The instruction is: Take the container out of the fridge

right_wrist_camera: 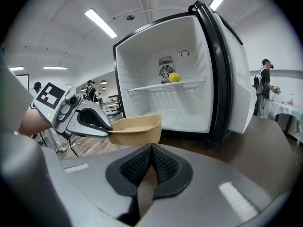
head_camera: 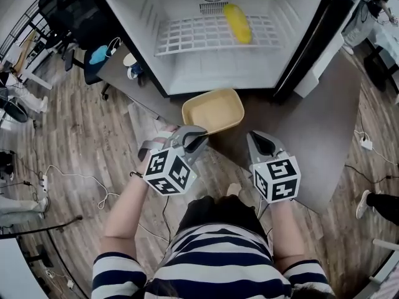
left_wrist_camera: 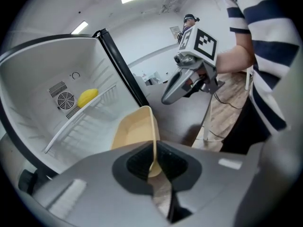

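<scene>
Worktop (head_camera: 324, 117) front: container (head_camera: 212, 111) is already out of the open fridge (head_camera: 187, 80), left claw (head_camera: 194, 139) clamped on its rim; right claw (head_camera: 262, 143) closed, empty; likely only set-down left

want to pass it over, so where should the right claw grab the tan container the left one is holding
Grip the tan container by its thin right wall, coming from the right, one jaw inside and one outside. It is an open tub held roughly level. The left claw pinches its near-left rim, leaving the right rim free and nearest the shut right claw.
</scene>
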Demonstrator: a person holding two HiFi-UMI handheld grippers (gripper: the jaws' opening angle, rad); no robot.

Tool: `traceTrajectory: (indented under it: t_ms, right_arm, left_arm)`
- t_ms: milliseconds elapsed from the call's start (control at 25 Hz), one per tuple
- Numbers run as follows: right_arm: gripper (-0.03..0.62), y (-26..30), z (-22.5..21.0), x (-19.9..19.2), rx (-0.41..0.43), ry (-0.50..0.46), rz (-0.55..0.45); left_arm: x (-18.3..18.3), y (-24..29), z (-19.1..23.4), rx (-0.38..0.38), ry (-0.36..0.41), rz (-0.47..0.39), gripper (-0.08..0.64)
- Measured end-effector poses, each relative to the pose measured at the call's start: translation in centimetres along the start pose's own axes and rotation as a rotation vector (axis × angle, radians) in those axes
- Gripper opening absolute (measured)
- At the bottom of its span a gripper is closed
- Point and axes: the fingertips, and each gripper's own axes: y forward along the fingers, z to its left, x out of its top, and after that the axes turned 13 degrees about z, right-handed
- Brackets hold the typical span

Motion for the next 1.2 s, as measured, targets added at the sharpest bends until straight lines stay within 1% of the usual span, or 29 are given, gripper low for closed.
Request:
traceTrajectory:
  t_ms: [240,440,600,880,1000,1200]
  right_arm:
    - [-0.008,-1.5,0.2,-1.1,-0.024,0.014,0.015]
    - [-0.008,-2.6,0.3,-2.1,-0.032,0.025,0.016]
    - [-0.008,-3.4,0.7,-2.8,-0.041,0.023,0.018]
    - [-0.008,-3.9,1.1,-3.4,-0.046,0.034,0.016]
    - [-0.008,-4.1,1.3,-3.6,-0.045,0.039,0.017]
    - [-0.008,-4.2,1.7,-3.6,-0.037,0.039,0.015]
  left_arm:
    - [-1.2,-1.6,-2.9,-0.007,-0.011,0.023,0.000]
    - [-1.9,-2.4,-5.8,-0.045,-0.030,0.034,0.000]
    - [-2.2,-3.0,-7.3,-0.060,-0.050,0.035,0.000]
    - [-2.7,-3.6,-8.6,-0.071,-0.092,0.037,0.000]
    - [-2.9,-3.7,-8.9,-0.077,-0.092,0.043,0.000]
    - [-2.8,-4.1,-8.9,-0.064,-0.086,0.042,0.000]
